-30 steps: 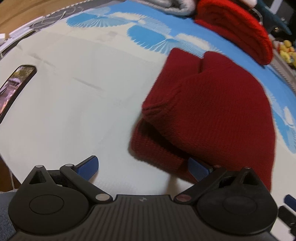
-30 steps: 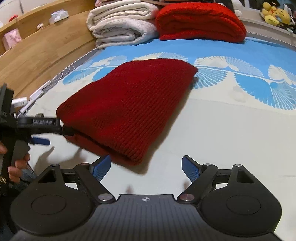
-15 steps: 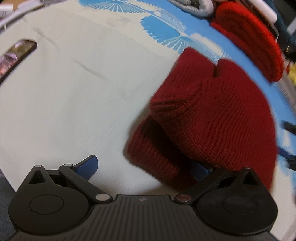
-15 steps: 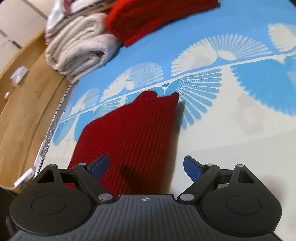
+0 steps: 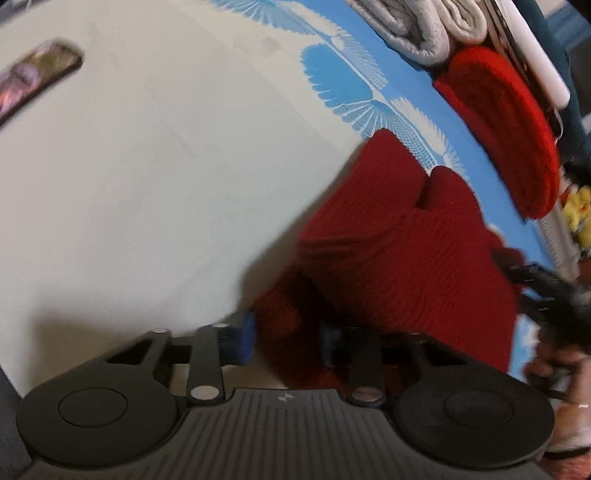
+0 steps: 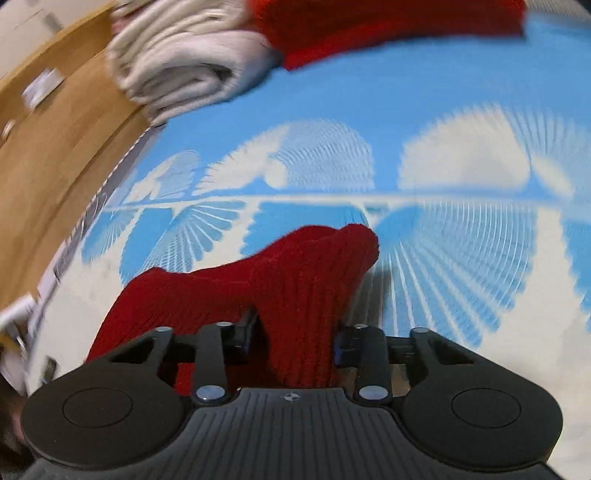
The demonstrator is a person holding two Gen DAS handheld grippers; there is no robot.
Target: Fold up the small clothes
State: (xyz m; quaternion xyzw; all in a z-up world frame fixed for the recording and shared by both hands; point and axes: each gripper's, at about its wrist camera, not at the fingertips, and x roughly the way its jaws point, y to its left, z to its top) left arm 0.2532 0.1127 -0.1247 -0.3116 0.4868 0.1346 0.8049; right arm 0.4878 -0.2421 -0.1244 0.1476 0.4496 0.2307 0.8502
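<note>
A dark red knit beanie (image 5: pixel 399 251) lies on the cream and blue bedspread (image 5: pixel 147 166). My left gripper (image 5: pixel 288 338) is shut on its ribbed lower edge, the blue pads pressed into the knit. My right gripper (image 6: pixel 295 339) is shut on the other side of the beanie (image 6: pixel 295 273), and the cloth bunches up between its fingers. The right gripper also shows at the right edge of the left wrist view (image 5: pixel 546 291), next to the beanie.
A folded bright red knit (image 5: pixel 509 122) and folded grey-white towels (image 5: pixel 417 26) lie at the far end of the bed. A dark phone (image 5: pixel 33 81) lies on the cover at the left. A wooden board (image 6: pixel 55 140) borders the bed.
Both grippers were open one second ago and have closed on the beanie. The right gripper moved forward over the beanie and the view tilted; the left moved in on the ribbed edge.
</note>
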